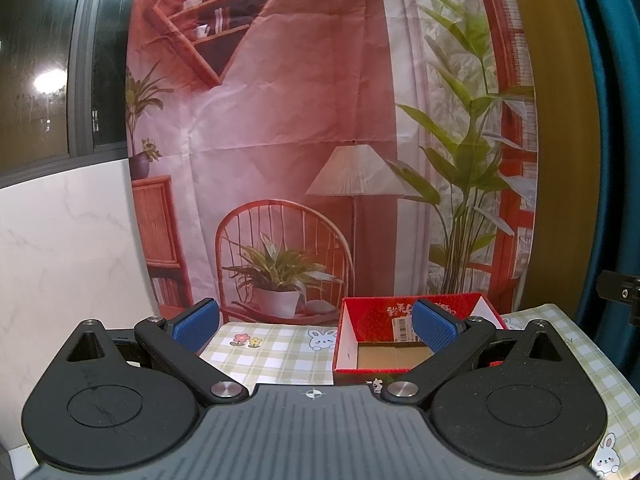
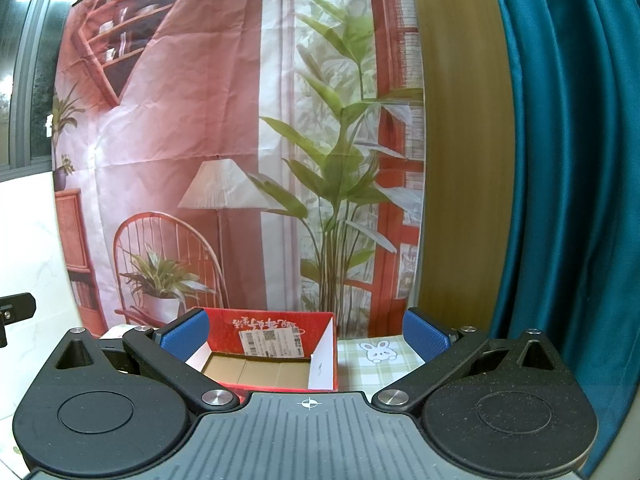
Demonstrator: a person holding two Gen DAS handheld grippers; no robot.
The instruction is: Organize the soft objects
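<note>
An open red cardboard box [image 1: 376, 316] with a brown bottom stands on the checked tablecloth [image 1: 272, 356]; nothing shows inside it. It also shows in the right wrist view [image 2: 276, 332]. My left gripper [image 1: 316, 326] is open and empty, its right blue pad [image 1: 434, 326] in front of the box. My right gripper [image 2: 306, 336] is open and empty, with the box between and beyond its fingers. No soft object is in view.
A printed backdrop [image 1: 300, 120] of a room hangs right behind the table. A teal curtain [image 2: 568, 160] hangs at the right. A white marble-look panel [image 1: 64, 260] stands at the left. The cloth [image 2: 380, 364] carries rabbit prints.
</note>
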